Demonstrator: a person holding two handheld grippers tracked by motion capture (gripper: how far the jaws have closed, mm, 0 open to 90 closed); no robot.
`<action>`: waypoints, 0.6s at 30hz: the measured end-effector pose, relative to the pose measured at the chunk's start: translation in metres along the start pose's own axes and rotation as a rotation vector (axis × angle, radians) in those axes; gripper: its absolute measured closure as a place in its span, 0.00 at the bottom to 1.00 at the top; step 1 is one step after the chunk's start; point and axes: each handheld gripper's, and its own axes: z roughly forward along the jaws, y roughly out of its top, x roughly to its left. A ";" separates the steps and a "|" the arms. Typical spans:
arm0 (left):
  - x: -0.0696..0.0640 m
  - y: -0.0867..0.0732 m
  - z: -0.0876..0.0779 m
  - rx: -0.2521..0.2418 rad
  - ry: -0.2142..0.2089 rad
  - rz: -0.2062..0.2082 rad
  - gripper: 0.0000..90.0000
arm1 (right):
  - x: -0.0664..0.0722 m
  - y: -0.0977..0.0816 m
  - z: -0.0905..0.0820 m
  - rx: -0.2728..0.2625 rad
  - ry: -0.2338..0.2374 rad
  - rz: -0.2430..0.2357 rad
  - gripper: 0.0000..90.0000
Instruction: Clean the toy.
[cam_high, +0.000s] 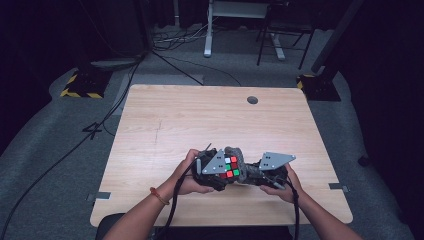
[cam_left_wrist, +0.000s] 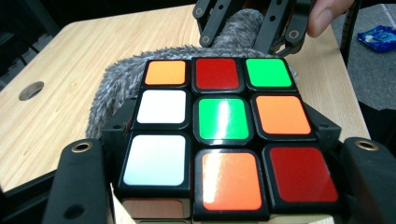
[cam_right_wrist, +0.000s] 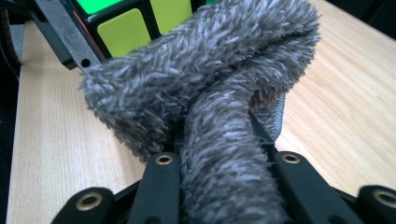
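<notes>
A scrambled Rubik's cube (cam_high: 230, 166) sits between the jaws of my left gripper (cam_high: 224, 170), which is shut on it above the near middle of the wooden table (cam_high: 200, 120). In the left gripper view the cube (cam_left_wrist: 219, 119) shows a face of orange, red, green and white stickers. My right gripper (cam_high: 248, 173) is shut on a bunched grey fuzzy cloth (cam_high: 239, 156). The cloth (cam_right_wrist: 205, 93) lies against the cube's yellow-green side (cam_right_wrist: 126, 23) and wraps behind the cube (cam_left_wrist: 116, 79). The right gripper's jaws (cam_left_wrist: 247, 23) show beyond it.
A round cable hole (cam_high: 252, 100) sits near the table's far edge. Cables (cam_high: 125, 90) run over the grey floor at left. Desk legs (cam_high: 207, 35) stand behind. A blue packet (cam_left_wrist: 376, 37) lies on the floor beside the table.
</notes>
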 end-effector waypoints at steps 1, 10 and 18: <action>0.000 0.000 0.000 -0.003 -0.001 -0.001 0.37 | 0.000 0.000 0.000 0.003 -0.003 -0.003 0.81; -0.008 0.001 0.006 0.044 -0.008 0.054 0.37 | 0.002 0.010 -0.018 -0.081 -0.007 -0.009 0.81; -0.011 0.008 -0.003 -0.044 -0.040 0.055 0.37 | 0.000 0.002 -0.002 0.010 -0.009 -0.001 0.81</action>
